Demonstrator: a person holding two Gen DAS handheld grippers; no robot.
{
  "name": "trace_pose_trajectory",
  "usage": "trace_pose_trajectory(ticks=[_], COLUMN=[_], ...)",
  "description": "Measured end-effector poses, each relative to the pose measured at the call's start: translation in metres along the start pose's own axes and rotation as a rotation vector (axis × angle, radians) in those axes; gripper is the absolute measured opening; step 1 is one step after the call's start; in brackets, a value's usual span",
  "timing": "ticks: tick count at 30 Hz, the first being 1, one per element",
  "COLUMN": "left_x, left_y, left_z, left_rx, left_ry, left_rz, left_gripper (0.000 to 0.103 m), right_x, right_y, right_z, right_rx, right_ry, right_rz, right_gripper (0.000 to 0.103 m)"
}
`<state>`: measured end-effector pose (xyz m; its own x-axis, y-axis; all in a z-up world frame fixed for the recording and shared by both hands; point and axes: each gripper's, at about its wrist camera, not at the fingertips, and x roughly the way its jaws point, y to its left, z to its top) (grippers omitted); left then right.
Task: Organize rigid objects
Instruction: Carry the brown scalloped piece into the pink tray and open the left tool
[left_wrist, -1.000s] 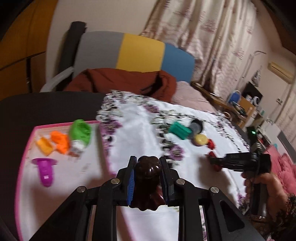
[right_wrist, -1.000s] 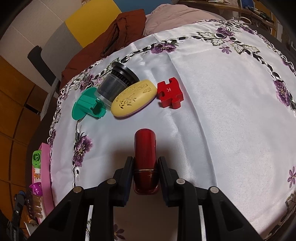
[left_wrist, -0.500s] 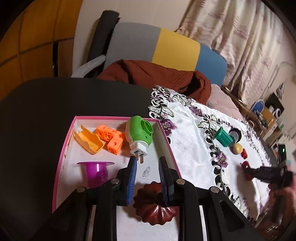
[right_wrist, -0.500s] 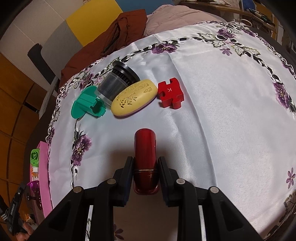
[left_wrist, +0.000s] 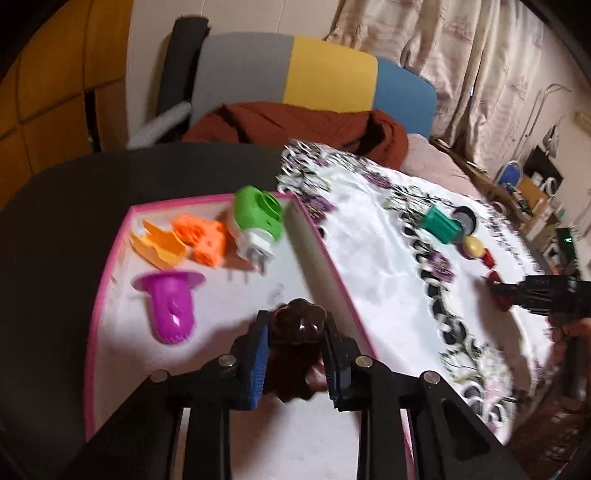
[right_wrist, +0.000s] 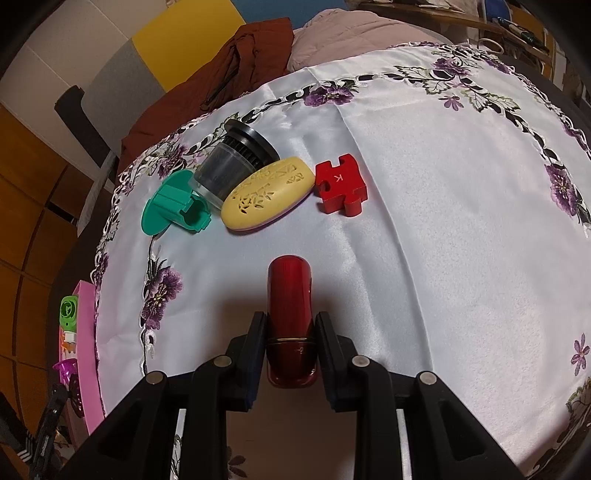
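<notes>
My left gripper (left_wrist: 295, 350) holds a dark brown fluted mould (left_wrist: 297, 343) between its jaws, just above the pink-rimmed white tray (left_wrist: 325, 254). In the tray lie a purple piece (left_wrist: 170, 306), orange pieces (left_wrist: 201, 238) and a green-and-white plug (left_wrist: 256, 221). My right gripper (right_wrist: 290, 354) is shut on a glossy red tube (right_wrist: 291, 314) over the white flowered cloth (right_wrist: 443, 240). Beyond it lie a red puzzle piece (right_wrist: 341, 188), a yellow oval case (right_wrist: 267, 197), a dark jar (right_wrist: 236, 166) and a green holder (right_wrist: 173, 206).
The tray sits on a black table (left_wrist: 92, 184) left of the cloth. A chair (left_wrist: 295, 77) with a brown garment (left_wrist: 295, 122) stands behind. The tray's edge (right_wrist: 86, 332) shows at the far left of the right wrist view.
The mould hung loose below the left jaws half a second ago; now it sits between them. The left view has shifted right and closer to the tray. The right gripper has barely moved.
</notes>
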<state>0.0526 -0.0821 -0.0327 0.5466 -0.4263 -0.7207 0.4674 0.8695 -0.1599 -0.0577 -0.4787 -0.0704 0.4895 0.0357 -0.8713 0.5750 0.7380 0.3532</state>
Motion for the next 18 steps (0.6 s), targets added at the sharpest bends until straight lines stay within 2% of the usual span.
trace_pose_trajectory(ticks=[2,5,7,11,13,15,17,18], left_x=[0.003,0.011,0.017,0.024,0.022,0.014,0.002,-0.003], left_y=[0.003,0.015,0.022,0.035,0.037,0.038,0.040,0.040], left_z=[0.005,0.013,0.019,0.027,0.027,0.022,0.016,0.014], left_rx=[0.021,0.008,0.009,-0.033,-0.046,-0.079,-0.124,-0.136], left_ry=[-0.009,-0.015,-0.022,-0.014,-0.016,-0.027,-0.061,-0.068], left_rz=[0.040,0.062,0.113,0.119,0.128,0.118,0.085,0.075], left_gripper=[0.022,0.022,0.022,0.021,0.031,0.067,0.076,0.077], right_x=[0.000,0.000,0.000,0.000,0.000,0.000,0.000,0.000], right_y=[0.000,0.000,0.000,0.000,0.000,0.000,0.000,0.000], right_z=[0.000,0.000,0.000,0.000,0.000,0.000,0.000,0.001], right_rx=[0.001,0.000,-0.003,-0.002,-0.001,0.001,0.000,-0.002], right_ry=[0.001,0.001,0.001,0.002,0.002,0.001,0.001,0.000], right_rz=[0.001,0.000,-0.003,-0.002,-0.001,0.000,0.000,-0.001], right_gripper=[0.026,0.026,0.026,0.026,0.026,0.026,0.026,0.026])
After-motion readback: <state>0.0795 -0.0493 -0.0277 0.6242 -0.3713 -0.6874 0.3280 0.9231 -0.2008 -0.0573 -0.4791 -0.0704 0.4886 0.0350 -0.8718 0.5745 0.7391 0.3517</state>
